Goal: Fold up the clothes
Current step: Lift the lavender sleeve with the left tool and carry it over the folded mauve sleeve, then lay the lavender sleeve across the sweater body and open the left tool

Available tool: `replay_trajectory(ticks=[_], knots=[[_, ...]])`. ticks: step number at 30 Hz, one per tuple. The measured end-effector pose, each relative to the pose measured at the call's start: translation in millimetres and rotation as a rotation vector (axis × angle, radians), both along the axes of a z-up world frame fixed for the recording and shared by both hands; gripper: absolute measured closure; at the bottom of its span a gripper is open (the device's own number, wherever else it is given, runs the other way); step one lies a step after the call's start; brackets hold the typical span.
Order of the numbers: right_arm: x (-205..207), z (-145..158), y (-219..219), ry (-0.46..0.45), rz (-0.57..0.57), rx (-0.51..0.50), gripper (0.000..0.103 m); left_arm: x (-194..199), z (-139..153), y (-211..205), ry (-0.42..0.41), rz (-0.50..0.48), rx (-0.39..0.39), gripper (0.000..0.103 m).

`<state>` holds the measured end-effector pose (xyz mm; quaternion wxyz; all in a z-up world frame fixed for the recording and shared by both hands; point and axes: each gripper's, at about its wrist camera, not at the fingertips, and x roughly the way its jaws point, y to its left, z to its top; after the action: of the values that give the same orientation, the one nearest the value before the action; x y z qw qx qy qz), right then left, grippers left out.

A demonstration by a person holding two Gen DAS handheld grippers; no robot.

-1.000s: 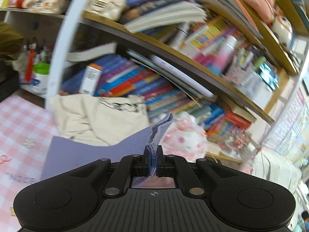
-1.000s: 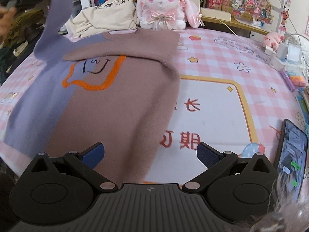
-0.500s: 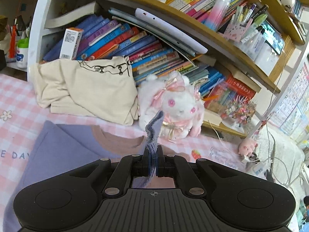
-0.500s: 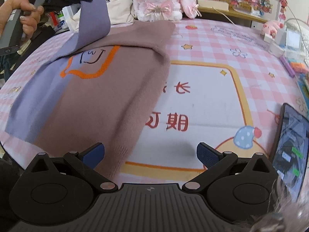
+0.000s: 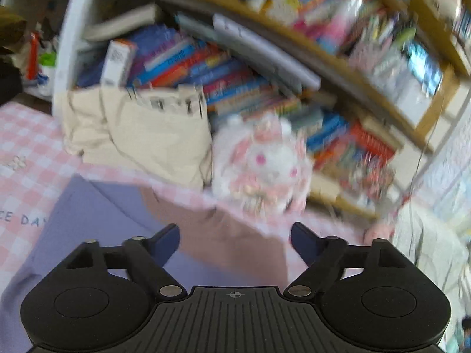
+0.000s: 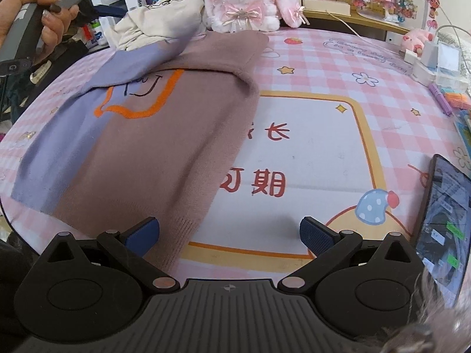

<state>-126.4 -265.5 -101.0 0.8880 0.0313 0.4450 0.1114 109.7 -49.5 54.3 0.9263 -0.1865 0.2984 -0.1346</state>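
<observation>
A sweater (image 6: 164, 123), mauve-brown with lilac sides and an orange outline drawing, lies flat on the pink checked table cover (image 6: 323, 58). Its lilac sleeve (image 6: 141, 58) lies folded across the chest. In the left wrist view my left gripper (image 5: 234, 229) hovers over the sweater (image 5: 97, 214) near its collar. Its jaws are opening wide and nothing is between them. My right gripper (image 6: 229, 225) stands open above the sweater's hem and the table's near edge, holding nothing. A person's hand (image 6: 29, 20) grips the left tool's handle at the top left.
A white and pink plush rabbit (image 6: 244, 0) and a cream cloth bag (image 6: 159, 14) sit at the table's far edge below crowded bookshelves (image 5: 265, 58). A phone (image 6: 441, 223) lies at the near right. Chargers and pens (image 6: 435, 58) crowd the far right.
My left gripper was shut on the lilac sleeve and carried it over the sweater. It has now let go, its jaws stand wide, and the sleeve lies on the chest. The right gripper stayed open.
</observation>
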Motion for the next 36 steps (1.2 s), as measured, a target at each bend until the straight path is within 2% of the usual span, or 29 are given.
replay_trajectory(ticks=[4,9,14,20,23,30,33,36], knots=[[0.1,-2.4,2.2,-0.014,0.005,0.011,0.000,-9.4,-3.6,11.4,0.025,0.045,0.020,0.014],[-0.8,-4.1,3.5,-0.044,-0.005,0.046,0.000,-32.9,-25.7,20.7,0.075,0.092,0.144,0.014],[-7.9,-7.2,7.5,-0.074,0.011,0.022,0.000,-69.6,-46.3,18.1,0.122,0.023,0.300,0.013],[-7.1,-7.8,15.3,-0.061,-0.016,-0.015,0.000,-103.8,-62.7,16.0,0.142,-0.084,0.428,0.009],[-2.2,-5.2,15.5,-0.031,-0.080,0.006,0.000,-111.2,-64.7,23.5,0.139,-0.103,0.442,0.009],[-4.9,7.1,13.4,0.022,-0.279,0.084,0.003,-129.6,-63.5,67.8,0.112,-0.079,0.406,0.008],[-16.7,14.1,19.2,0.002,-0.338,0.075,0.014,-142.0,-68.6,89.7,0.124,-0.078,0.400,0.008],[-31.5,17.4,29.6,-0.013,-0.384,0.055,0.019,-155.6,-73.6,108.8,0.138,-0.081,0.418,0.008]])
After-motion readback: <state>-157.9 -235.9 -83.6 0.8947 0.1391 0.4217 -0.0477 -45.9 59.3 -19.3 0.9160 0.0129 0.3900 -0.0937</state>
